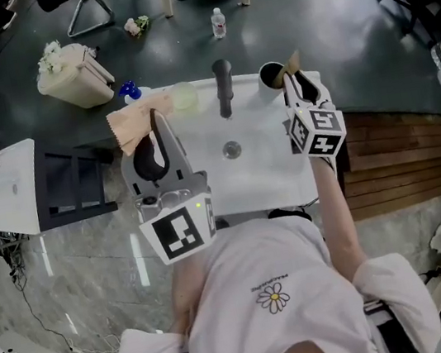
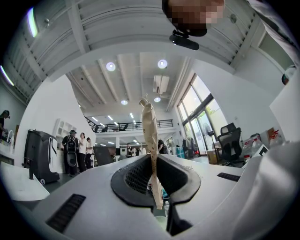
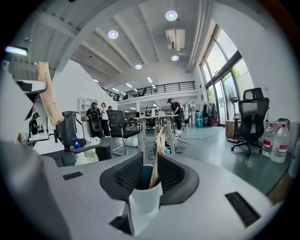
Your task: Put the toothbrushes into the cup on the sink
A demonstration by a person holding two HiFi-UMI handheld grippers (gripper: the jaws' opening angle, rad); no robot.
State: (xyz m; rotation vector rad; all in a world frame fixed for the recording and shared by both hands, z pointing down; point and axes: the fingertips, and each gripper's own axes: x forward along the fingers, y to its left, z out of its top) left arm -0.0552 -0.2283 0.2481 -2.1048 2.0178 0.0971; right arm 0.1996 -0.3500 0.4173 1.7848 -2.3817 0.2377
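Observation:
A white cup (image 1: 271, 76) stands at the back right corner of the white sink (image 1: 275, 179). My right gripper (image 1: 295, 83) hovers at its rim. In the right gripper view a paper-wrapped toothbrush (image 3: 158, 157) stands in the cup (image 3: 145, 199), leaning on the right pad. A gap shows beside the left pad, so the gripper (image 3: 150, 161) is open. My left gripper (image 1: 154, 128) stays over the sink's left edge. It is shut on a second brown-wrapped toothbrush (image 1: 132, 121), which sticks upright out of the jaws (image 2: 149, 126).
A dark faucet (image 1: 224, 87) rises at the back middle of the sink, with the drain (image 1: 233, 150) below it. A pale round dish (image 1: 183, 95) and a blue bottle (image 1: 128, 90) sit at the back left. A bin (image 1: 74, 74) stands on the floor behind.

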